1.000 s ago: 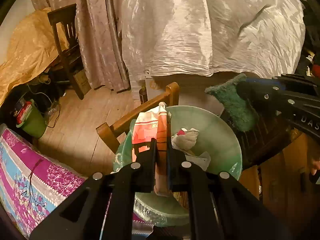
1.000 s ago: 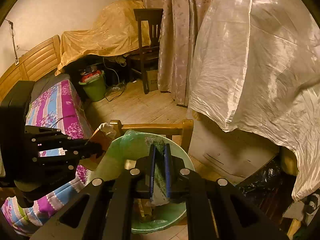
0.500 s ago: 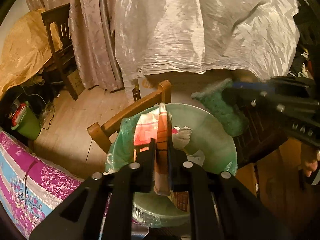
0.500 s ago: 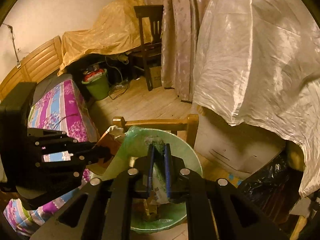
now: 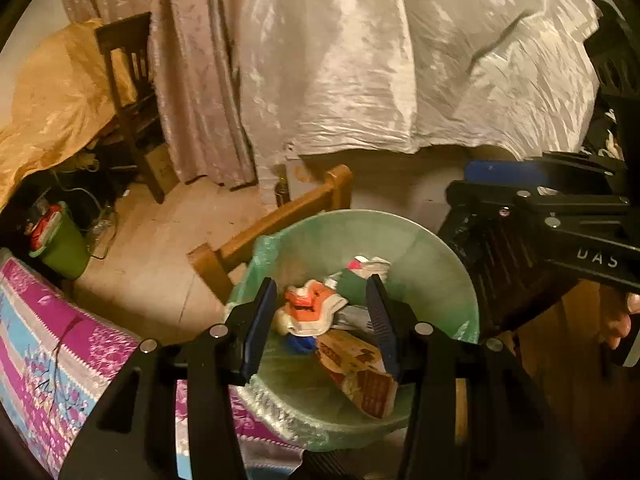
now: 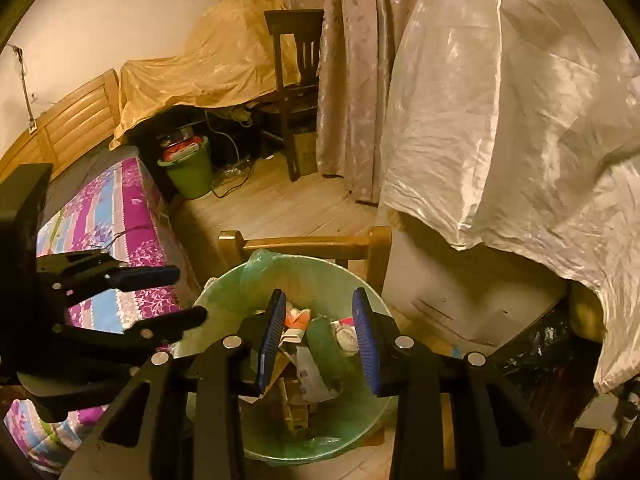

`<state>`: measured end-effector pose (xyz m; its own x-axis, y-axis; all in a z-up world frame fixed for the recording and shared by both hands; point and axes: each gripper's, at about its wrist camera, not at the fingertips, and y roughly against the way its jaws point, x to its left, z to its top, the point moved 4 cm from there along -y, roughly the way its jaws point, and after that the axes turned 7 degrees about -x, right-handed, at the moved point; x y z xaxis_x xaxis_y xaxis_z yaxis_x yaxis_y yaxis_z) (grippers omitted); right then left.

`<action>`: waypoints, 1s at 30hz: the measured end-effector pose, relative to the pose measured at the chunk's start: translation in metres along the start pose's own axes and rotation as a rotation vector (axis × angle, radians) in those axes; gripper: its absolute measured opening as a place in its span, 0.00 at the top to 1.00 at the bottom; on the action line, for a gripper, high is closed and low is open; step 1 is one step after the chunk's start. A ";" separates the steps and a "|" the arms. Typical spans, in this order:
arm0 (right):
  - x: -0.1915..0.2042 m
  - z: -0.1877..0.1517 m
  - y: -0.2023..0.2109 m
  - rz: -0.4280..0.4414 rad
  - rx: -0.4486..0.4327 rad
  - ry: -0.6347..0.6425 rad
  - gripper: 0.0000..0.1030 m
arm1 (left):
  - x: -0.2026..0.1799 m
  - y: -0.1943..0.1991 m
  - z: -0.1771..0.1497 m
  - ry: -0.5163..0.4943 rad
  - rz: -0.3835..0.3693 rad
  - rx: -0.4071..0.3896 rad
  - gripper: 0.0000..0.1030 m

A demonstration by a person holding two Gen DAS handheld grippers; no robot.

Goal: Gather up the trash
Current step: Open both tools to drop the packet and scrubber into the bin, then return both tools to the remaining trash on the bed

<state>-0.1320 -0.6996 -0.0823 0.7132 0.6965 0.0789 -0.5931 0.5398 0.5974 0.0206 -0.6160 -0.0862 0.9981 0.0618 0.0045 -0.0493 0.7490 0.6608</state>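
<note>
A round bin lined with a green bag (image 5: 436,256) (image 6: 224,300) stands below both grippers. Inside lie a red and white wrapper (image 5: 310,306) (image 6: 296,318), a green scrubbing cloth (image 5: 354,286) (image 6: 324,344), a brown carton (image 5: 360,376) and other scraps. My left gripper (image 5: 322,320) is open and empty above the bin; it also shows at the left of the right wrist view (image 6: 188,294). My right gripper (image 6: 318,340) is open and empty over the bin; its body shows at the right of the left wrist view, fingertips hidden.
A wooden chair back (image 5: 276,220) (image 6: 304,242) stands just behind the bin. A bed with a purple flowered cover (image 5: 44,344) (image 6: 120,216) lies to the left. A white sheet (image 5: 400,60) (image 6: 520,120) covers furniture behind. A small green bin (image 6: 190,168) and a dark chair (image 6: 296,80) stand farther back.
Both grippers have opened. The left one let go of the red and white wrapper and the right one let go of the green cloth; both pieces now lie in the bin.
</note>
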 end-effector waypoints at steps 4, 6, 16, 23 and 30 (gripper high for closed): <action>0.011 0.004 0.009 0.015 -0.053 0.007 0.65 | 0.021 0.022 -0.005 0.045 0.071 -0.034 0.56; 0.023 0.005 0.013 0.025 -0.082 0.015 0.60 | 0.037 0.038 -0.010 0.075 0.133 -0.056 0.44; 0.119 0.007 0.033 0.100 -0.238 0.108 0.09 | 0.108 0.125 -0.054 0.221 0.368 -0.130 0.17; 0.183 0.006 0.043 0.193 -0.255 0.138 0.05 | 0.140 0.183 -0.094 0.300 0.555 -0.142 0.05; 0.250 -0.006 0.047 0.310 -0.210 0.159 0.05 | 0.158 0.246 -0.178 0.380 0.641 -0.081 0.05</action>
<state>0.0166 -0.4970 -0.0398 0.4320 0.8969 0.0951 -0.8459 0.3664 0.3875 0.1598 -0.3040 -0.0567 0.6920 0.7149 0.1006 -0.6340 0.5350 0.5584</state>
